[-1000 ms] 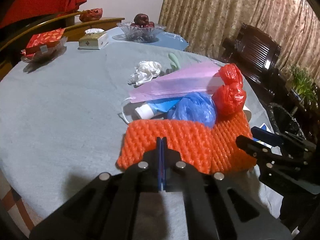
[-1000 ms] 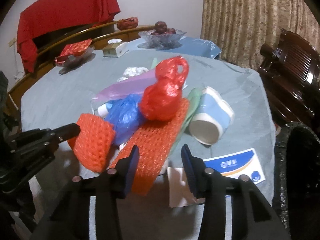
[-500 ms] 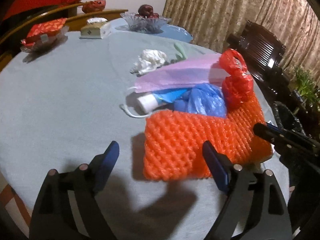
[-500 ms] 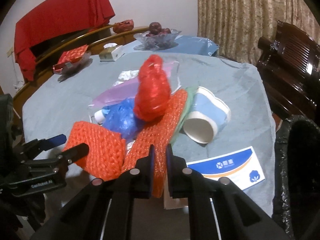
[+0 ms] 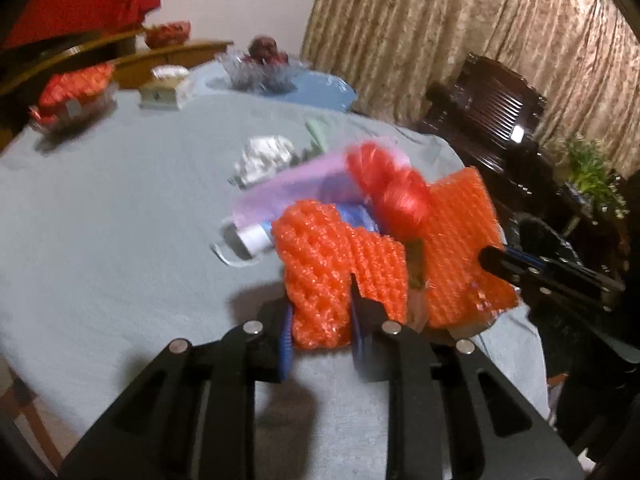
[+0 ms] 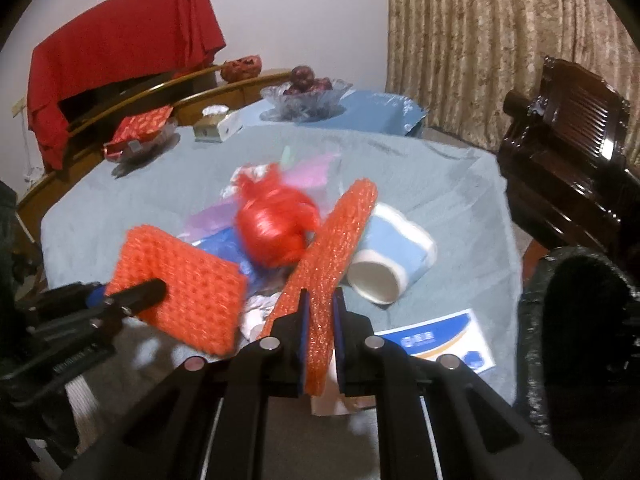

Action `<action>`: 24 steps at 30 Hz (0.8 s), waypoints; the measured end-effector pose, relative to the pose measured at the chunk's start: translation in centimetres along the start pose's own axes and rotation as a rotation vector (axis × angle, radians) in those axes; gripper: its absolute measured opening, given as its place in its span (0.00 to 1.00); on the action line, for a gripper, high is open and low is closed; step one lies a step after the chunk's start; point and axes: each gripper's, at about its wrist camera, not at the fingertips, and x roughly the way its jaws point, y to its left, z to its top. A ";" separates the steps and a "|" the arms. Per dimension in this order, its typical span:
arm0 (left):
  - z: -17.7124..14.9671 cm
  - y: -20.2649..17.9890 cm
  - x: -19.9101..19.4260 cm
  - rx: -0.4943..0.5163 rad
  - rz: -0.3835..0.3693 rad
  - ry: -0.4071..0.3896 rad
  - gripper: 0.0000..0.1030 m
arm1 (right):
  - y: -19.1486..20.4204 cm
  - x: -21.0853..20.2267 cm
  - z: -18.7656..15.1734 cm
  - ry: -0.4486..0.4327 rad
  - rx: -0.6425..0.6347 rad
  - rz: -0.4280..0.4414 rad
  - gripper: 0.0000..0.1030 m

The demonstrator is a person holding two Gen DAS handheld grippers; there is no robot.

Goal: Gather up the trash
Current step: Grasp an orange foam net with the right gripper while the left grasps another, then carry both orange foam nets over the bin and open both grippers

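Observation:
An orange foam net (image 5: 332, 264) hangs a little above the grey table (image 5: 100, 220), held at both ends. My left gripper (image 5: 320, 332) is closing, its pads squeezing the net's coarse near end. My right gripper (image 6: 320, 312) is shut on the other end, which stands up as a strip (image 6: 340, 240). A knotted red plastic bag (image 6: 276, 224) rests in the sag between the ends, over a blue bag (image 6: 224, 244). Behind lie a pink bag (image 5: 280, 196), a white tube (image 5: 252, 238) and crumpled tissue (image 5: 264, 154). A blue paper cup (image 6: 392, 256) lies on its side.
A blue-and-white card (image 6: 440, 340) lies near the table's edge, with a black bin (image 6: 580, 320) just beyond. A fruit bowl (image 6: 304, 96), tissue box (image 6: 216, 124) and red box (image 6: 140, 128) stand at the far side. A dark wooden chair (image 6: 568, 120) is at right.
The left gripper opened wide, then closed on the net's near end. The right gripper shut on the other end. Both rose, folding the net upward around the red bag.

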 end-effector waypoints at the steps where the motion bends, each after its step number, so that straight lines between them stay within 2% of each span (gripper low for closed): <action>1: 0.4 -0.3 -0.7 0.013 0.018 -0.022 0.21 | -0.2 -0.5 0.2 -0.011 0.005 -0.003 0.11; 5: 1.6 -1.5 -3.0 0.027 0.015 -0.083 0.21 | -1.3 -2.6 0.8 -0.058 0.019 -0.014 0.11; 12: 3.0 -6.6 -5.6 0.107 -0.081 -0.146 0.21 | -4.3 -6.7 1.5 -0.137 0.061 -0.064 0.10; 17: 3.0 -10.8 -4.6 0.163 -0.140 -0.142 0.21 | -8.1 -9.3 1.0 -0.165 0.111 -0.145 0.10; 24: 2.9 -18.0 -1.3 0.241 -0.239 -0.121 0.21 | -14.6 -11.6 -1.1 -0.159 0.182 -0.279 0.10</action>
